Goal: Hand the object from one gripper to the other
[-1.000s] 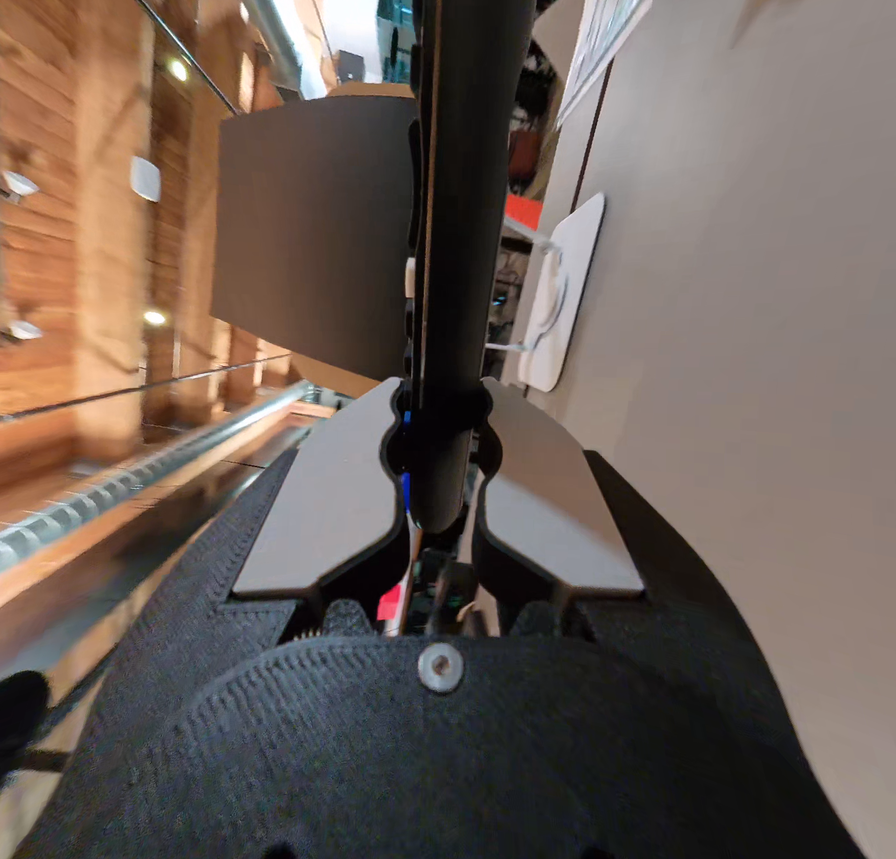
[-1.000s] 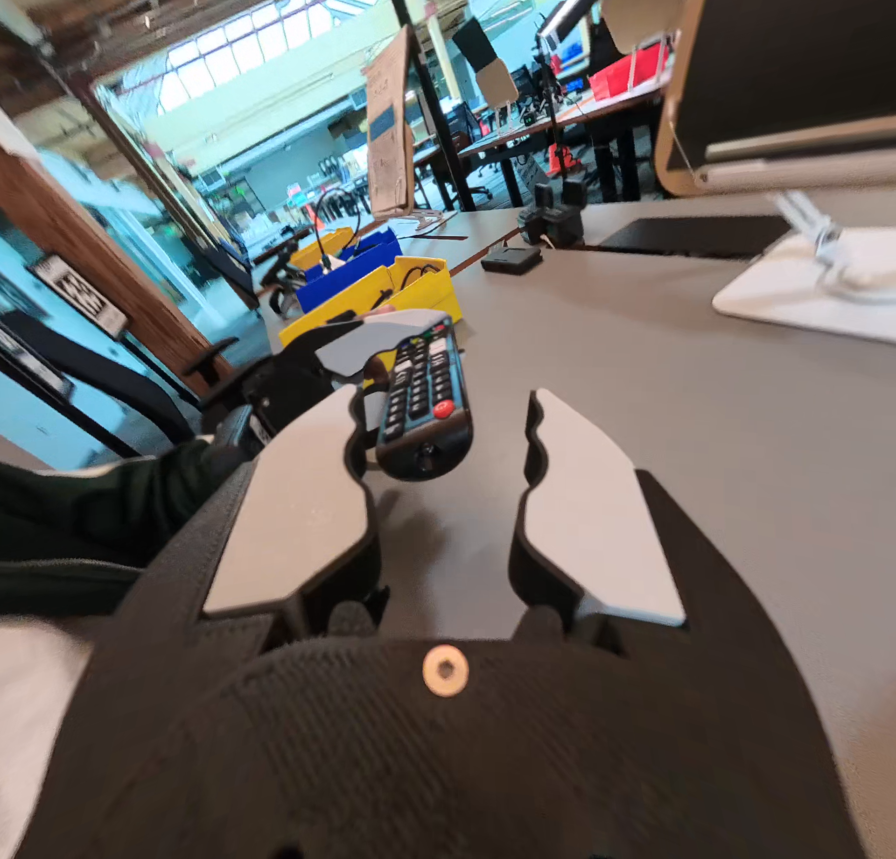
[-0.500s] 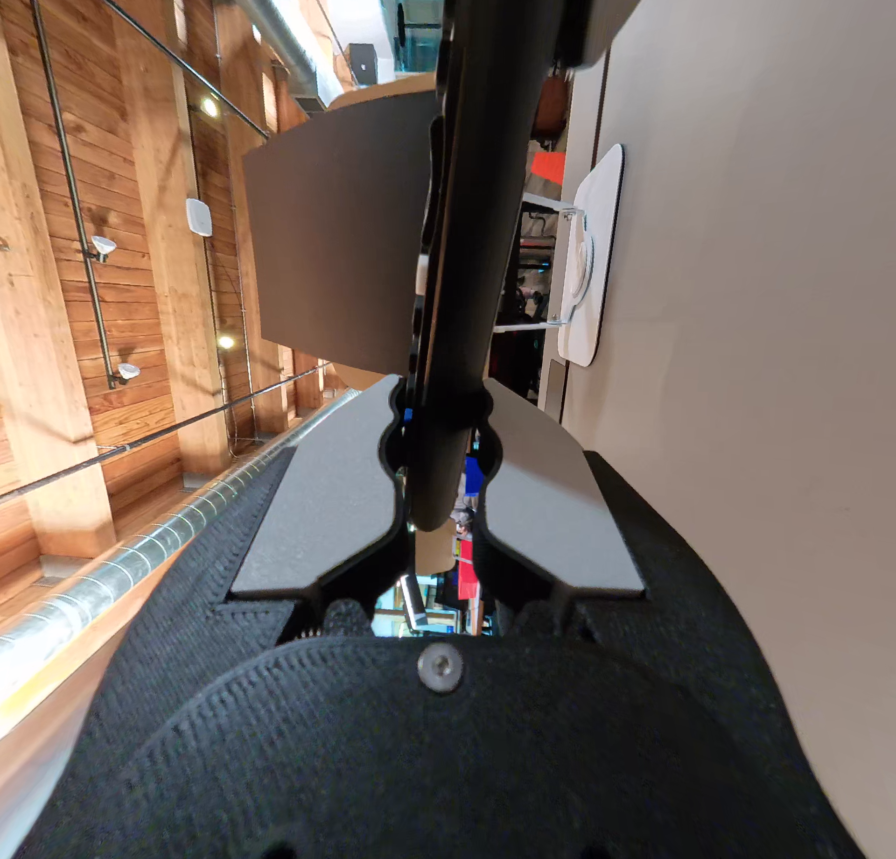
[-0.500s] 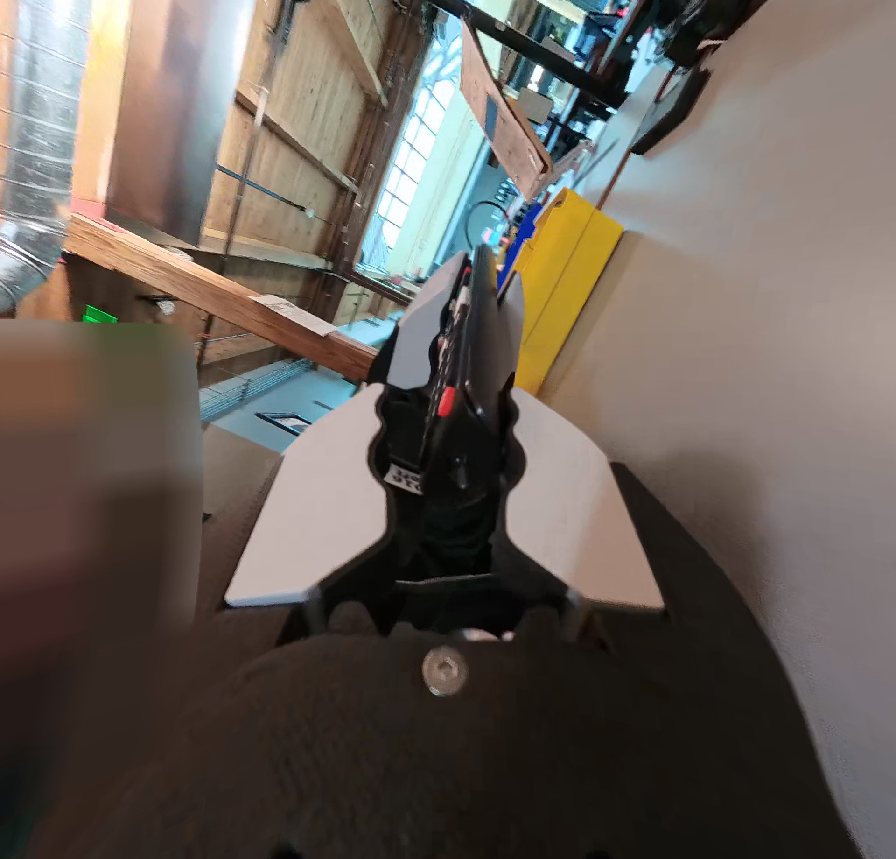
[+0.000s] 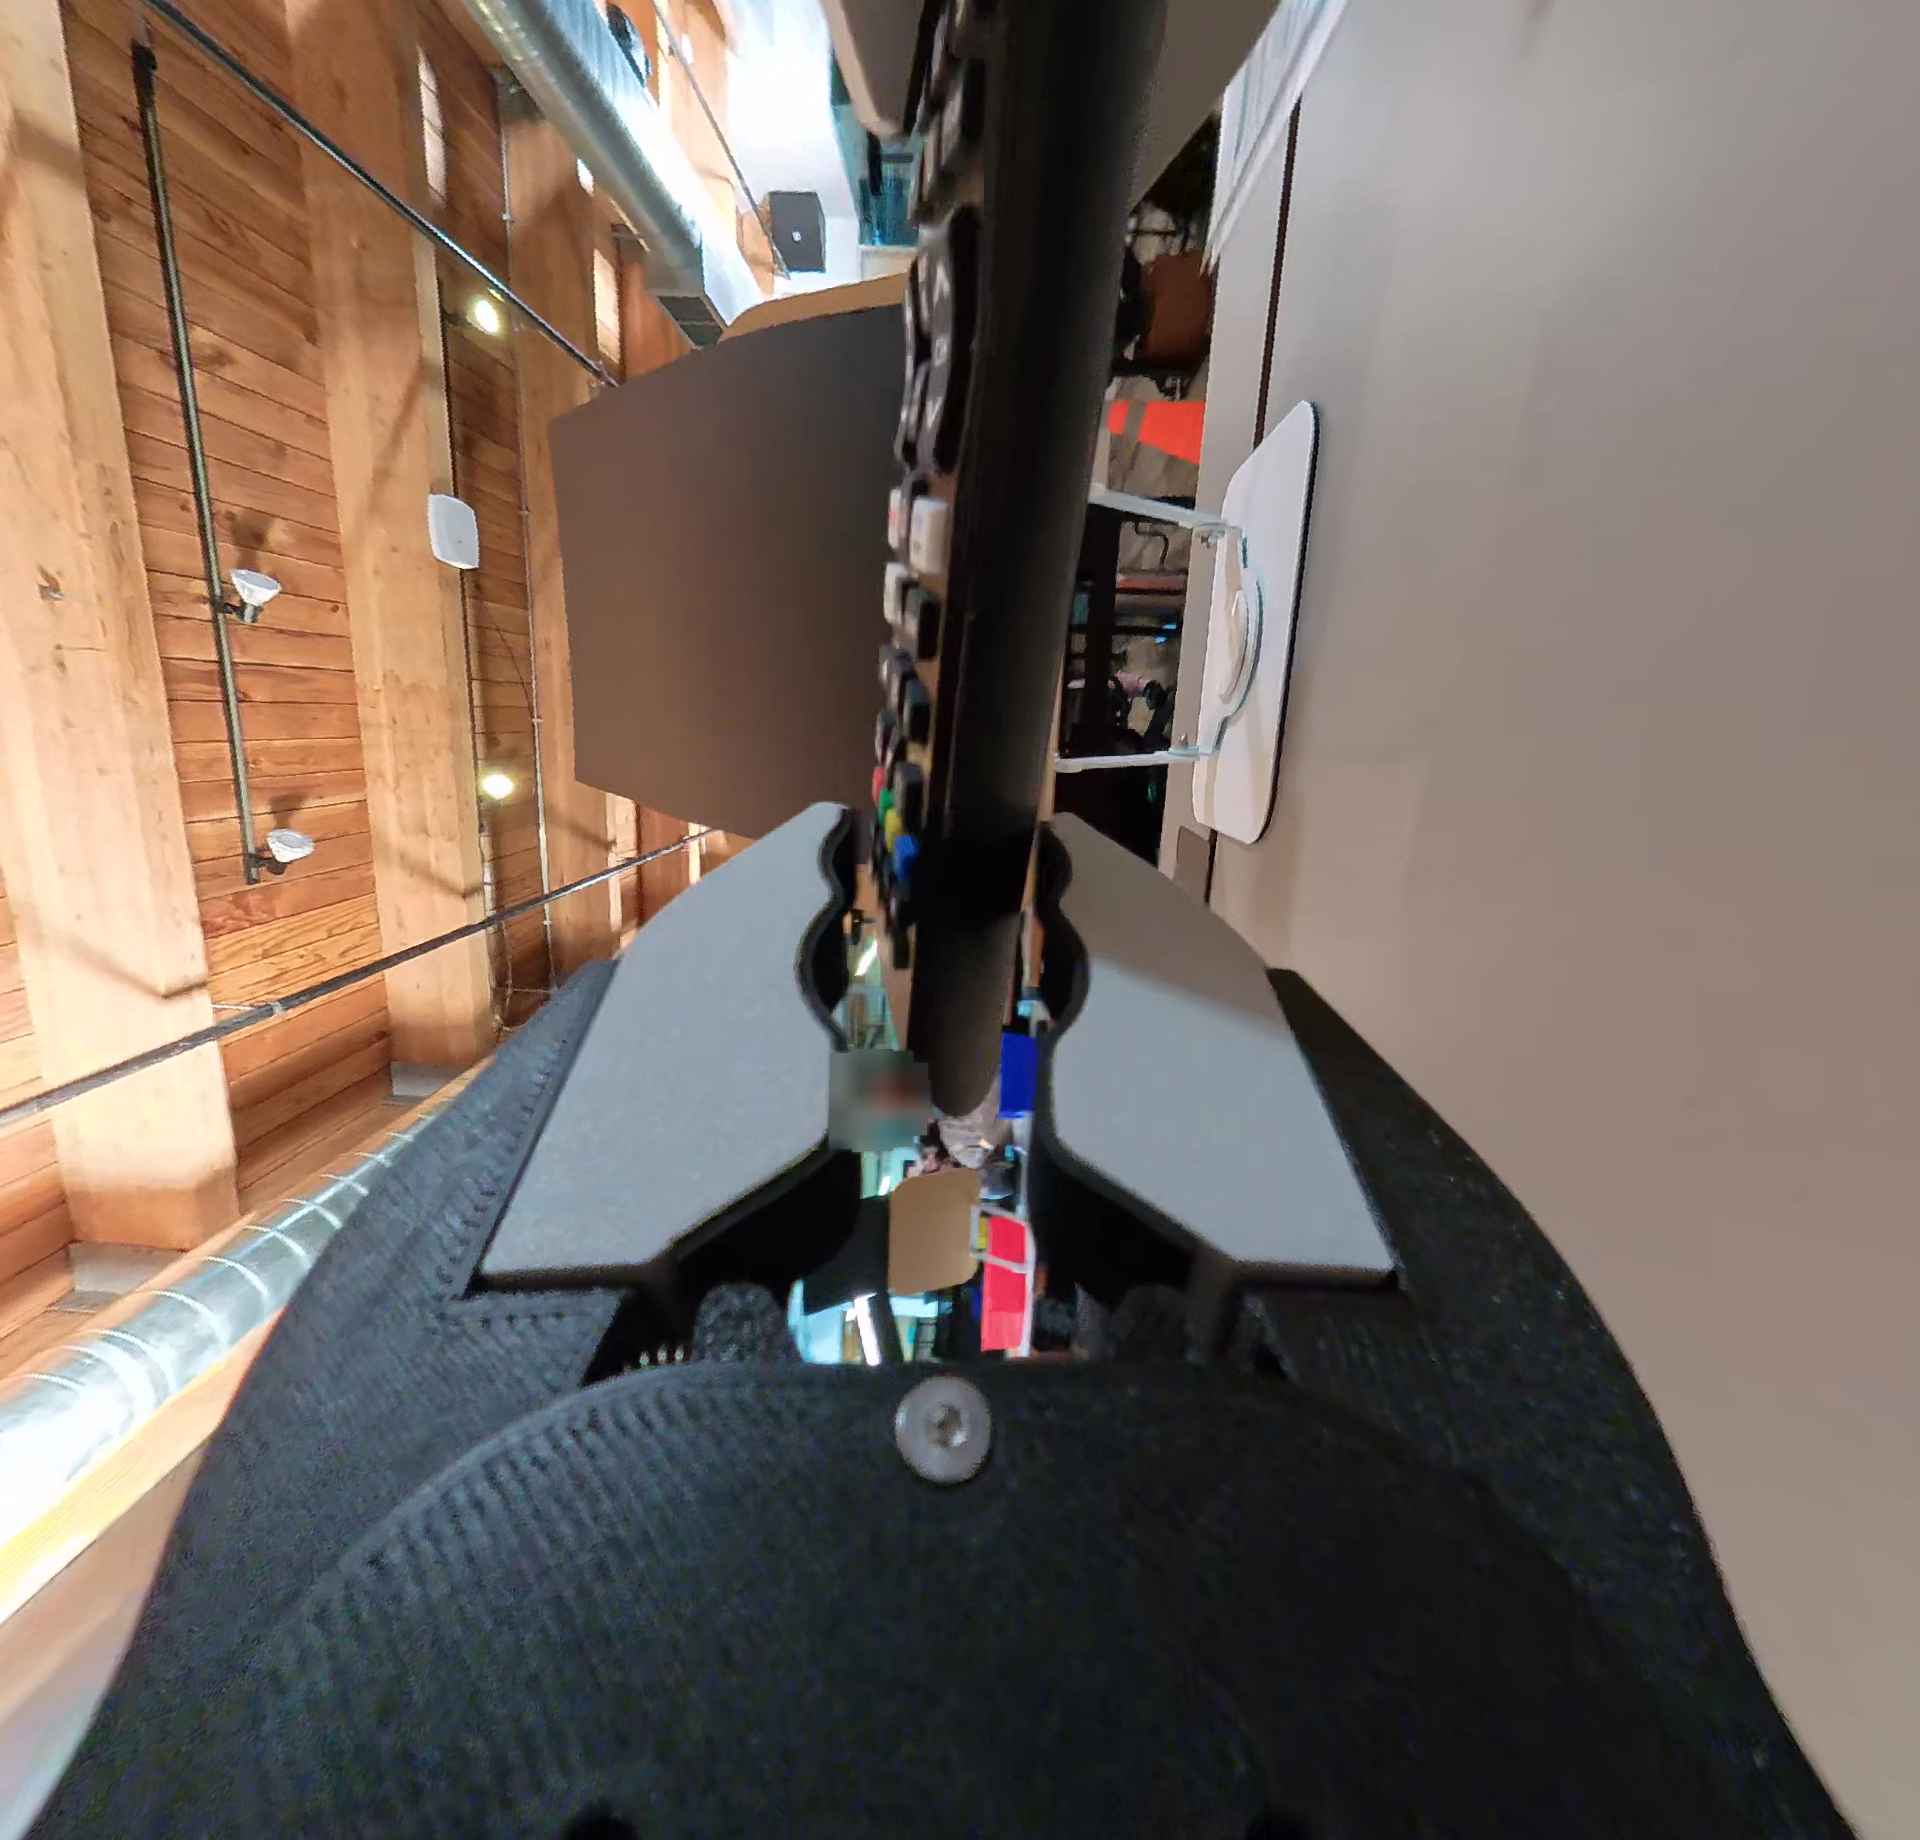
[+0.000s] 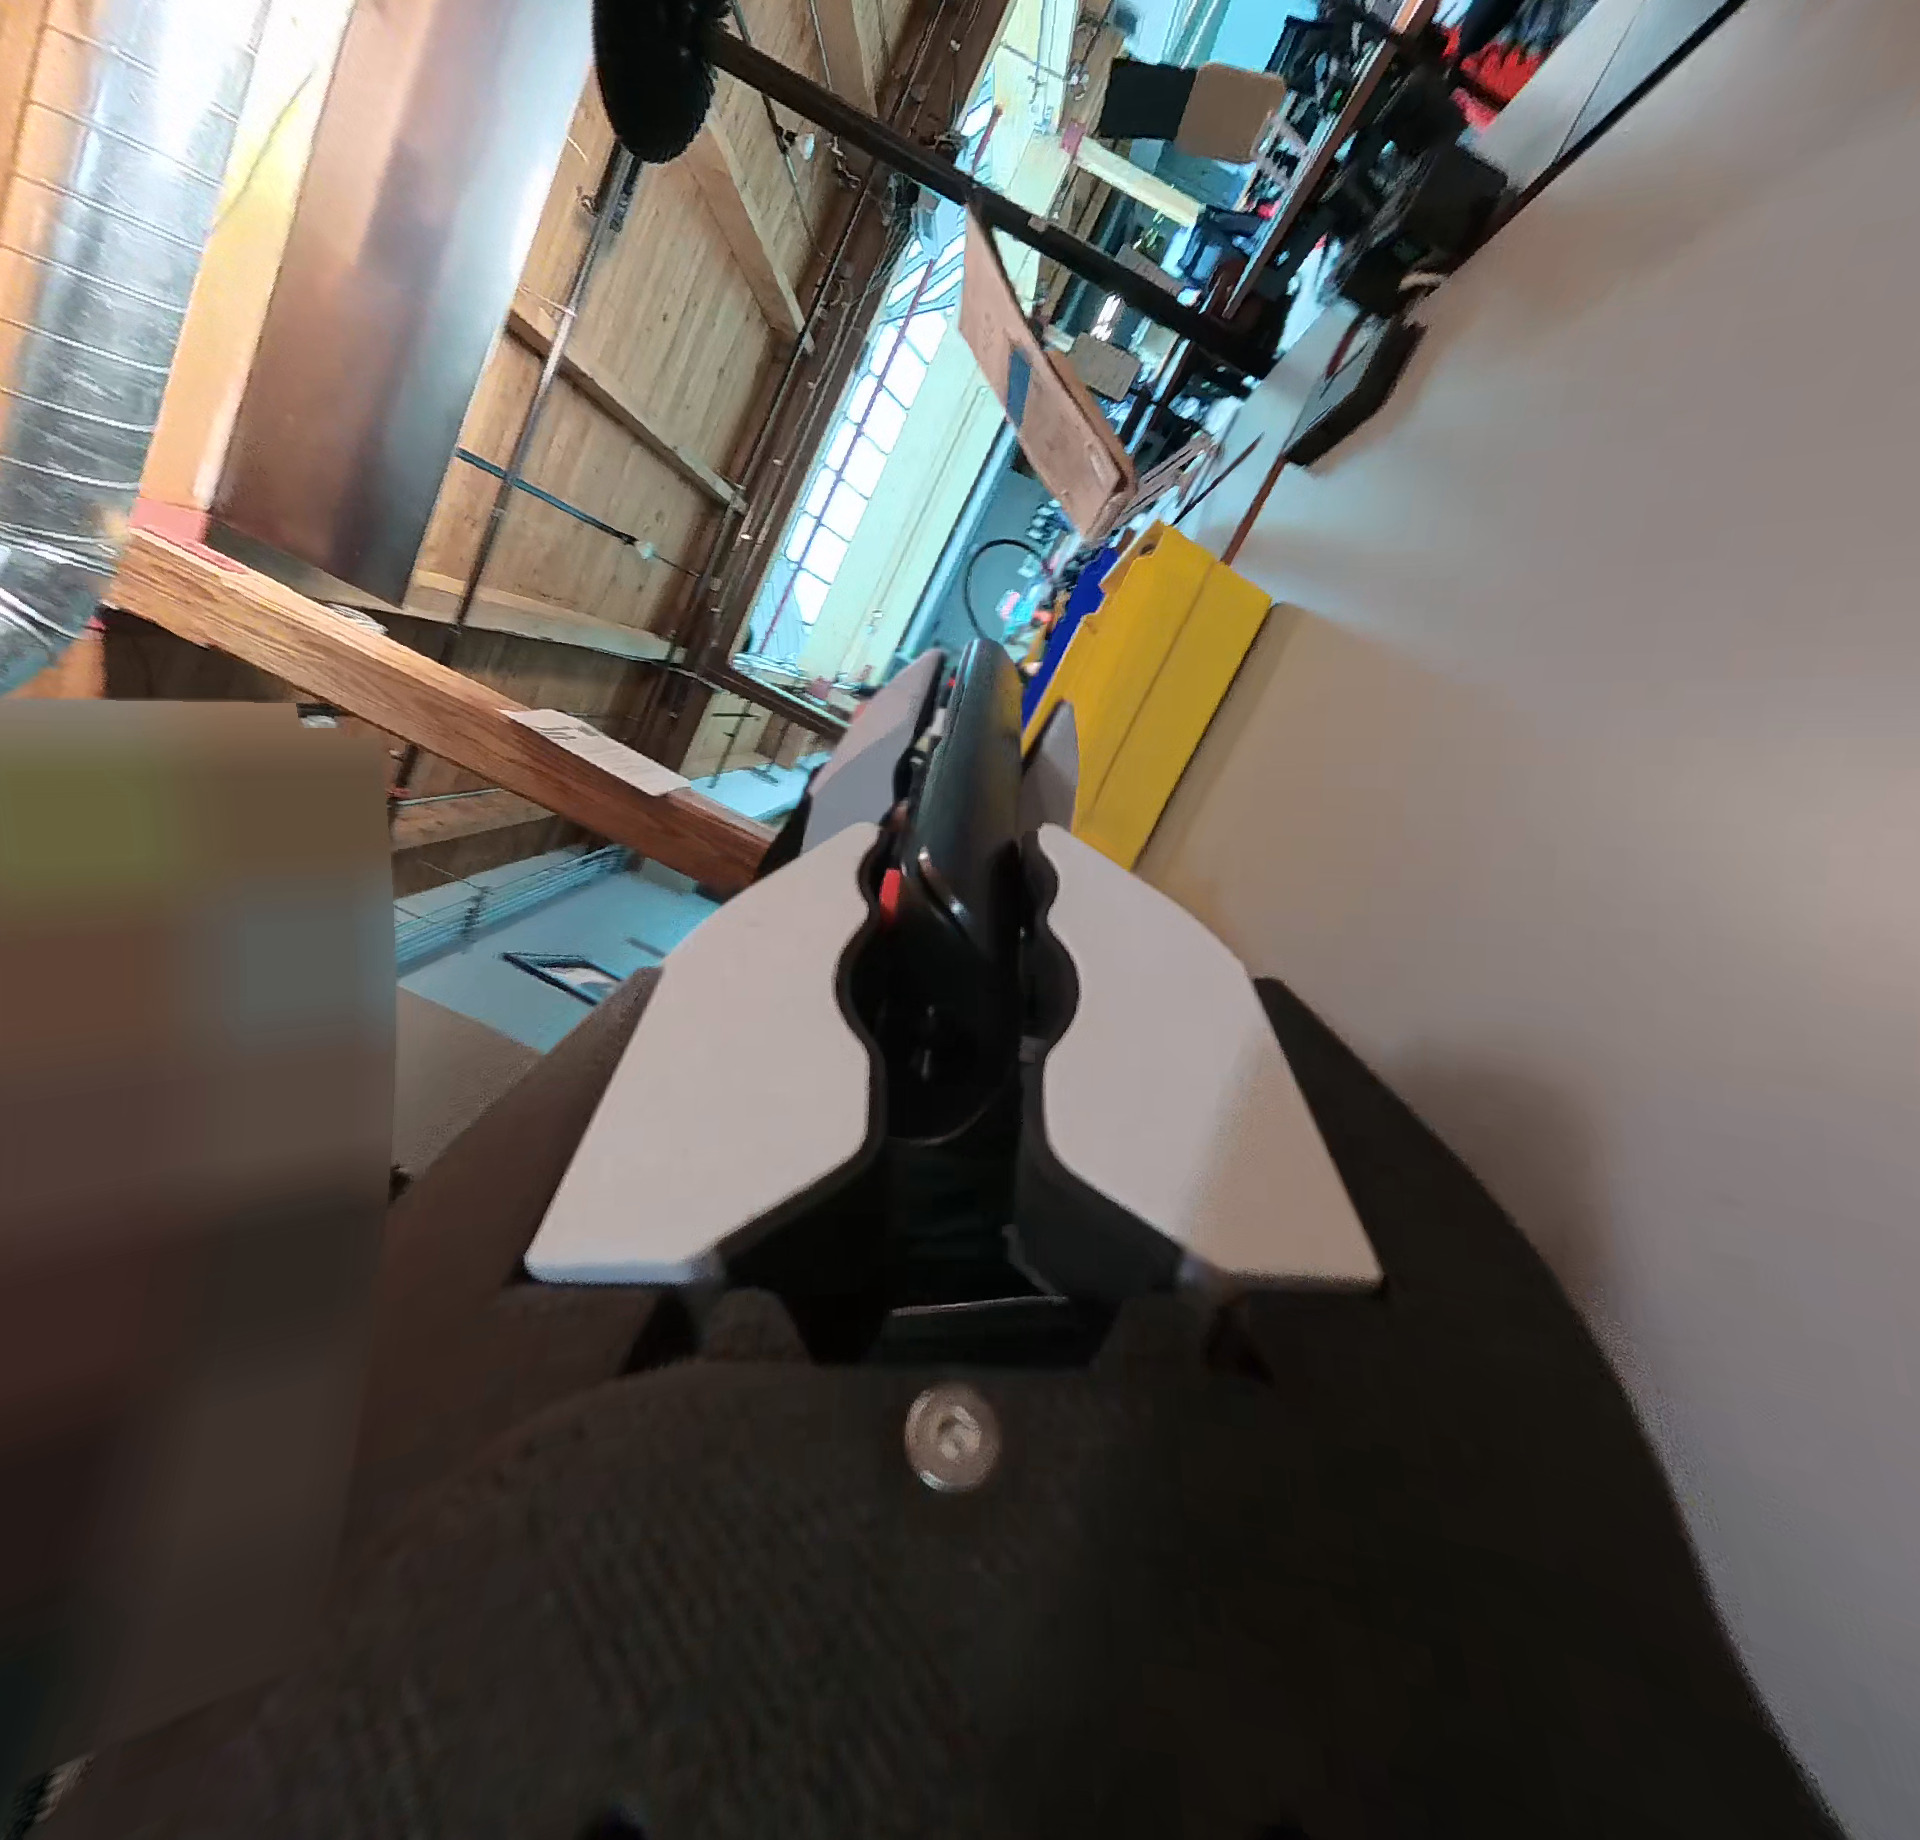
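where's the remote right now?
The black remote control is in the air beside the grey tabletop, its near end clamped in the right gripper; in the left wrist view its other end sits between the opened left gripper.

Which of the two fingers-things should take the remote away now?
Right, probably. The right gripper has its fingers closed tight on one end of the remote. The left gripper has opened, with gaps showing beside the remote, so it can simply back off.
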{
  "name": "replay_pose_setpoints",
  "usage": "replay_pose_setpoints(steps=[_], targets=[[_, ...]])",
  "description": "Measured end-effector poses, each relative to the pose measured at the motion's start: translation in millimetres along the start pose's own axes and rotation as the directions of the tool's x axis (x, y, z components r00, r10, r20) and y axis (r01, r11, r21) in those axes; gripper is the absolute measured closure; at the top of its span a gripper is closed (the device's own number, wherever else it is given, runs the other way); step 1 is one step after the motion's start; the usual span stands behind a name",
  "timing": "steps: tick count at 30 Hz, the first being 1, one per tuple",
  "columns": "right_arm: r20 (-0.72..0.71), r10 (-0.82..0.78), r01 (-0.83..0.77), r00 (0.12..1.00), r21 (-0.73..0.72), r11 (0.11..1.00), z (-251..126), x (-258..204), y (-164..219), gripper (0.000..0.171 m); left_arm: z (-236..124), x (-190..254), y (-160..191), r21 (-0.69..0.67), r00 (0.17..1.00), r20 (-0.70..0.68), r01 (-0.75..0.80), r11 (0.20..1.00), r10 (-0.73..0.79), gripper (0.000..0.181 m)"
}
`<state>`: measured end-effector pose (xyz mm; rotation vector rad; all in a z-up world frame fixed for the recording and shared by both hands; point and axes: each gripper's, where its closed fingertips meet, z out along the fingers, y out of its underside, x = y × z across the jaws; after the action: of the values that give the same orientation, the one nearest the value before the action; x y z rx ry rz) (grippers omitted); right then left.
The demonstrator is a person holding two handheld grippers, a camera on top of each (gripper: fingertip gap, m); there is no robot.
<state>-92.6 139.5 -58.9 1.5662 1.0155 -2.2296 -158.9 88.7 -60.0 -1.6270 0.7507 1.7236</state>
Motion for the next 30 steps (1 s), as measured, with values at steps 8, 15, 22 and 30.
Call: replay_pose_setpoints(steps=[8, 15, 22, 30], targets=[[-0.060, -0.242, 0.247, 0.968, 0.096, 0.964, -30.8, -12.0, -42.3, 0.148, 12.0, 10.4, 13.0, -0.003, 0.855, -0.200, 0.488, 0.873, -0.479, 0.089], [-0.055, -0.613, 0.615, 0.789, 0.088, 0.784, -57.2, -16.9, -54.6, 0.148, -28.2, 33.1, -48.5, -0.378, -0.269, -0.813, 0.919, 0.116, -0.516, 0.079], [0.127, -0.709, 0.718, 0.694, -0.042, 0.695, -41.9, -33.2, -16.1, 0.148, -43.0, 12.1, -49.8, -0.490, -0.508, -0.822, 0.861, -0.136, -0.256, 0.099], [0.169, -0.697, 0.716, 0.697, -0.131, 0.685, -23.0, -27.1, 12.0, 0.148, -51.1, 3.6, -57.3, -0.462, -0.486, -0.850, 0.873, -0.154, -0.203, 0.130]])
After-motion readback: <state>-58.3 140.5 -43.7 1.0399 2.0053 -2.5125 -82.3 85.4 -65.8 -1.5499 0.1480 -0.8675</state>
